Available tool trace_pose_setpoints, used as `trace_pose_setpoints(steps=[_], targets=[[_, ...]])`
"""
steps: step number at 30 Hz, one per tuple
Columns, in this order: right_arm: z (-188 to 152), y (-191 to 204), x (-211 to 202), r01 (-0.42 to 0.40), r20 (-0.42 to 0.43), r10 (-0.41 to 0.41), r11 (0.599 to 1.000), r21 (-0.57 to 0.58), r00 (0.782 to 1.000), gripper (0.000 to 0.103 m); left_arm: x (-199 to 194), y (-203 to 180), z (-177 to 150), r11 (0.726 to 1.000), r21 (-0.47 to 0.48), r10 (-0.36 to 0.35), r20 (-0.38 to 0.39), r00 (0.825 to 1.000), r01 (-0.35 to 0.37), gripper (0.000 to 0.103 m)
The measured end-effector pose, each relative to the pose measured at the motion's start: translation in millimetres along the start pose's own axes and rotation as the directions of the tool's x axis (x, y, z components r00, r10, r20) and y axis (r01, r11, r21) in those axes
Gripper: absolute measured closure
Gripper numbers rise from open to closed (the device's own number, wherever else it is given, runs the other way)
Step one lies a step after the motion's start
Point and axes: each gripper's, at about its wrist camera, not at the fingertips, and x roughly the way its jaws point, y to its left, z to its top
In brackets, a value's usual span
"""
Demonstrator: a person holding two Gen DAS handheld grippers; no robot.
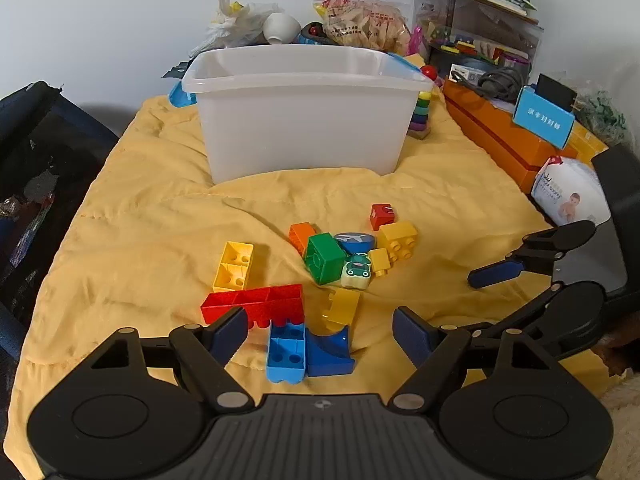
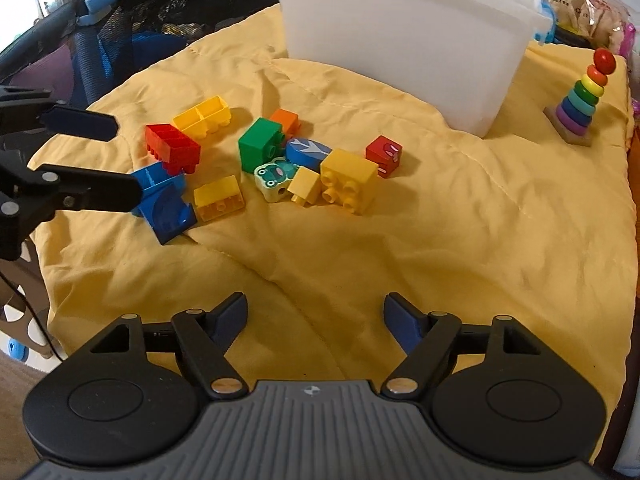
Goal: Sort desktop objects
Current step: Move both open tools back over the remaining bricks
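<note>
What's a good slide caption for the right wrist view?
Open right gripper poised over a yellow cloth, facing scattered toy blocks and a white bin.

Four yellow plastic blocks point(image 2: 347, 186), two red plastic blocks point(image 2: 173, 148), two blue plastic blocks point(image 1: 286, 352), one green plastic block point(image 2: 258, 145) and one orange plastic block point(image 2: 285, 120) are seen. One white plastic bin point(image 1: 304, 120) is counted.

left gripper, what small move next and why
Probably ease the left gripper down onto the light blue brick. Its fingers stand open and empty, that brick lies nearest between them, and the white bin waits behind.
</note>
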Motion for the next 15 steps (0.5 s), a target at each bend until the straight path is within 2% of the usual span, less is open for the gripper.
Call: trace_pose_setpoints(steps=[8, 15], targets=[[0, -5, 0, 0.003, -0.007, -0.003, 0.999, 0.035, 1.0, 0.024, -7, 6, 1, 0.999, -0.012, 0.031, 0.016, 0.999, -0.031, 0.022], [-1, -15, -3, 0.015, 0.023, -0.017, 0.996, 0.083, 1.0, 0.024, 3, 15, -7, 0.998, -0.047, 0.031, -0.045, 0.999, -0.033, 0.022]])
